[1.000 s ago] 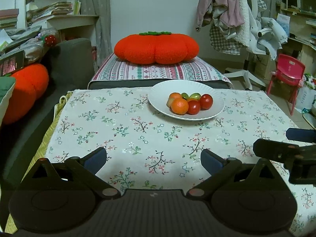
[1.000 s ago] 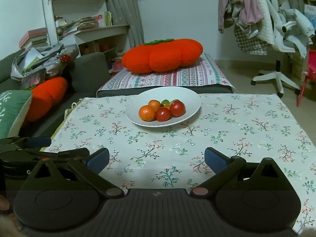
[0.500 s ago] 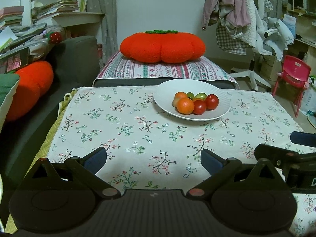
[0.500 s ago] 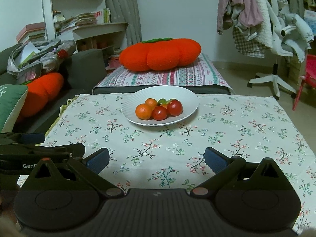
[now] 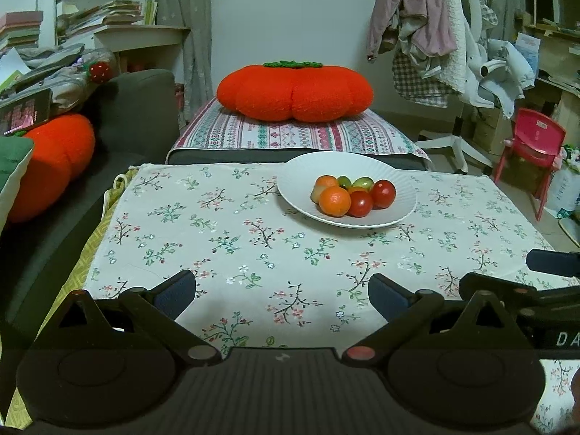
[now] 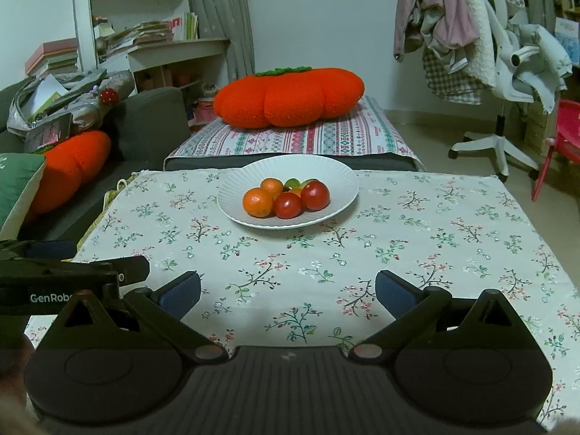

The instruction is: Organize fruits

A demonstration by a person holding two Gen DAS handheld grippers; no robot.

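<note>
A white ridged plate (image 5: 402, 188) (image 6: 337, 177) sits at the far side of the flowered tablecloth (image 5: 253, 246) (image 6: 417, 239). On it lie several small fruits bunched together: an orange one (image 5: 334, 201) (image 6: 257, 201), two red ones (image 5: 382, 194) (image 6: 315, 195), and green ones behind. My left gripper (image 5: 282, 291) hovers open over the near cloth, nothing between its fingers. My right gripper (image 6: 288, 290) is open too, beside it on the right, also holding nothing. Each gripper shows at the edge of the other's view.
A big orange pumpkin cushion (image 5: 294, 91) lies on a striped bench (image 5: 290, 137) behind the table. A dark sofa (image 5: 137, 108) with another orange cushion (image 5: 54, 159) runs along the left. An office chair draped with clothes (image 6: 489, 54) and a red child's chair (image 5: 533, 145) stand at the right.
Both grippers have drawn back and turned slightly, so the plate sits a little farther right in the left view. Both stay open and nothing on the table has moved.
</note>
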